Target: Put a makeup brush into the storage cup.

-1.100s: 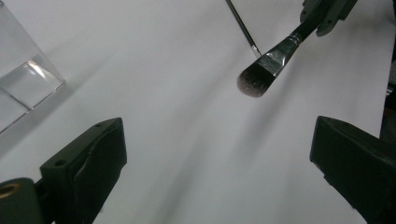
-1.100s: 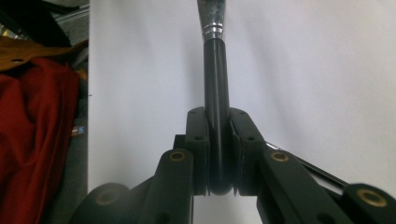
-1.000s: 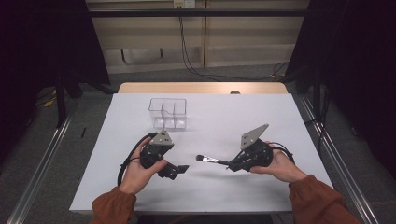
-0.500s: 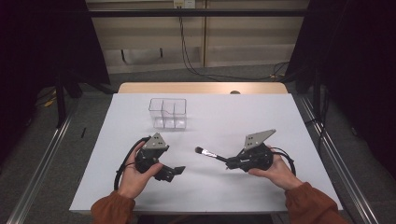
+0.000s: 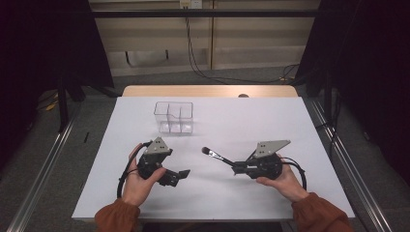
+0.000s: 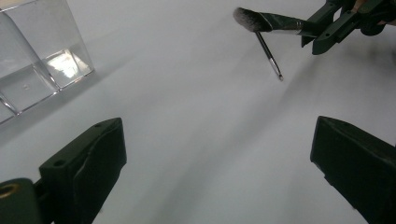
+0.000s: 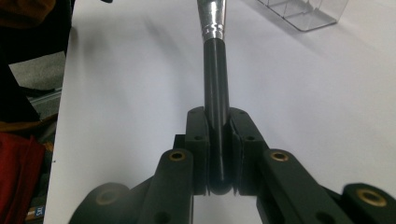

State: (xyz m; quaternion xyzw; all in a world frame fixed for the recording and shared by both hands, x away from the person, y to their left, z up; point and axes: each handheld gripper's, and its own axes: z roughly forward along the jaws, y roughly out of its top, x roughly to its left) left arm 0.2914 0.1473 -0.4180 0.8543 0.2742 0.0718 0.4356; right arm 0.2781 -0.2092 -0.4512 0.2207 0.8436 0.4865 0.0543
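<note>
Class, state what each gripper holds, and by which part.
The right gripper clamps a makeup brush by its black handle's end. The left gripper holds nothing; its jaws stand open.

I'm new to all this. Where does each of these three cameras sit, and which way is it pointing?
High view: above the person's side, looking forward and down on the white table; both forearms, hands and claws show.
Left gripper view: rides the left claw, looking along its open jaws across the table.
Right gripper view: rides the right claw, looking along jaws shut on the makeup brush.
Shared: all three show the brush and the clear organizer.
</note>
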